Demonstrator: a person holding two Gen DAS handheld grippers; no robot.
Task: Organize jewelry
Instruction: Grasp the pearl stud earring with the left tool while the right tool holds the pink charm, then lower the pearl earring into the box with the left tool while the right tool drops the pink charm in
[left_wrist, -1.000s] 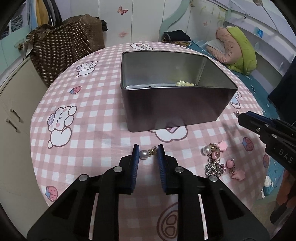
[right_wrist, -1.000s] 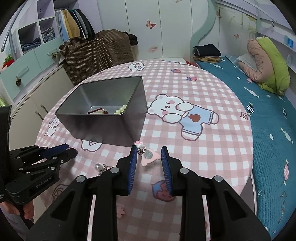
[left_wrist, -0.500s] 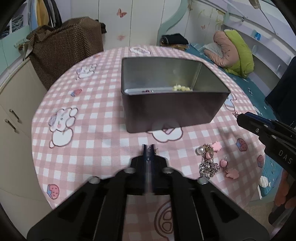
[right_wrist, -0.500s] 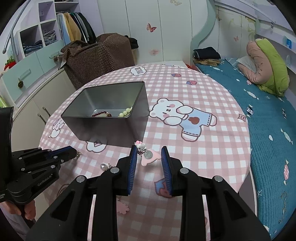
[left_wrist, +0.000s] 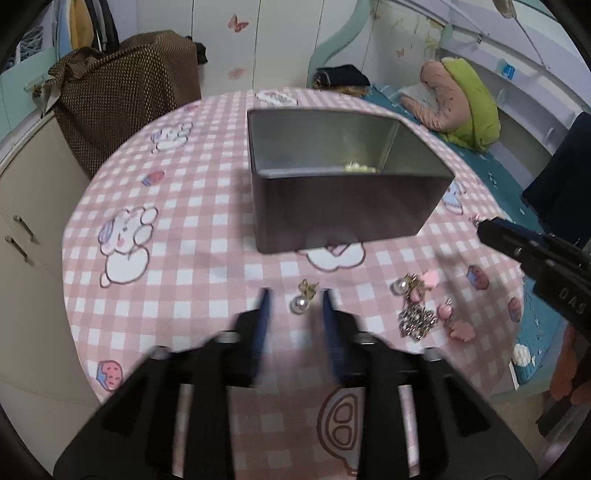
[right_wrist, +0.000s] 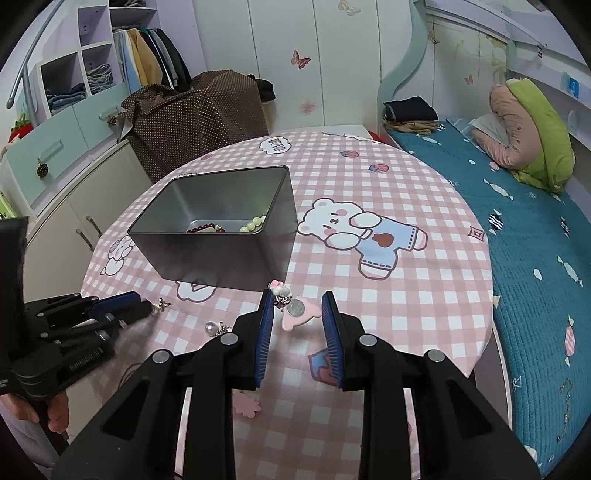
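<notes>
A grey metal tin (left_wrist: 351, 206) (right_wrist: 214, 258) stands on the pink checked round table (left_wrist: 177, 273). Pale green beads (right_wrist: 253, 225) and a dark red bracelet (right_wrist: 201, 229) lie inside it. My left gripper (left_wrist: 295, 306) (right_wrist: 142, 302) is opening. The pearl earring (left_wrist: 299, 304) lies on the cloth between its jaws, and neither pad touches it. To the right, my right gripper (right_wrist: 297, 306) (left_wrist: 487, 225) hovers above the table, shut on a pink earring (right_wrist: 295, 312) with a bow charm.
More jewelry lies to the right of the left gripper: a second pearl (left_wrist: 399, 286), a rhinestone piece (left_wrist: 415, 319) and pink charms (left_wrist: 458, 328). A brown dotted bag (right_wrist: 195, 122) sits behind the table, a bed (right_wrist: 535, 236) to the right and cabinets (left_wrist: 22, 221) to the left.
The left gripper's jaws closed over the pearl earring half a second ago and have parted again, leaving it on the cloth. The right gripper has not moved.
</notes>
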